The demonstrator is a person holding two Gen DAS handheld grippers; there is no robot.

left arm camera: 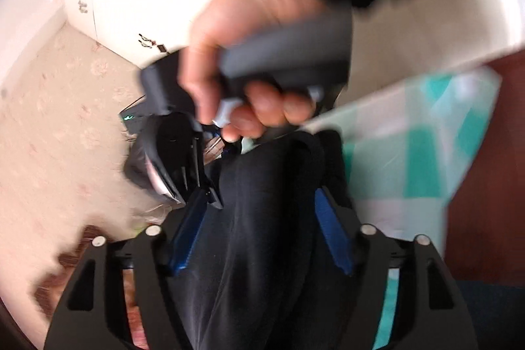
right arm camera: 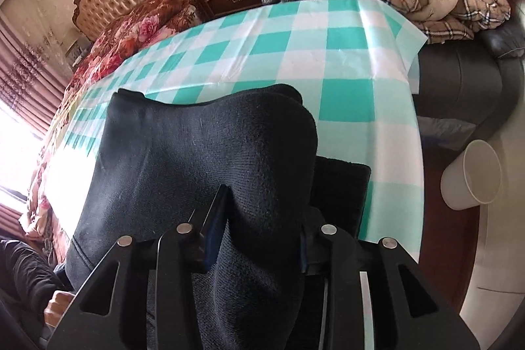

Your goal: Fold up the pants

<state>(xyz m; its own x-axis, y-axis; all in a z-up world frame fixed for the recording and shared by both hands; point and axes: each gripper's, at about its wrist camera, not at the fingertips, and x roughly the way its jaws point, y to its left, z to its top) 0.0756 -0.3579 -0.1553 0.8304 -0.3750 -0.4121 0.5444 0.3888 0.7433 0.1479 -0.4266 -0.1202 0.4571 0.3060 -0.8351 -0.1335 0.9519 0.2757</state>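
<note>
The black pants (left arm camera: 262, 218) hang bunched between the blue fingers of my left gripper (left arm camera: 262, 202), which is shut on the fabric and held up in the air. The view is blurred by motion. The person's hand with the right gripper's handle (left arm camera: 285, 61) is just ahead. In the right wrist view my right gripper (right arm camera: 262, 212) is shut on a thick fold of the black pants (right arm camera: 203, 146), which drape over the teal and white checked tablecloth (right arm camera: 344, 61). A folded part of the pants lies on the cloth to the right.
A white paper cup (right arm camera: 472, 176) stands at the table's right edge. A dark sofa (right arm camera: 459, 87) with pillows and plaid blankets is behind. A bed with a floral cover (right arm camera: 124, 35) and a nightstand lie at the far left. A beige patterned floor (left arm camera: 49, 136) shows in the left wrist view.
</note>
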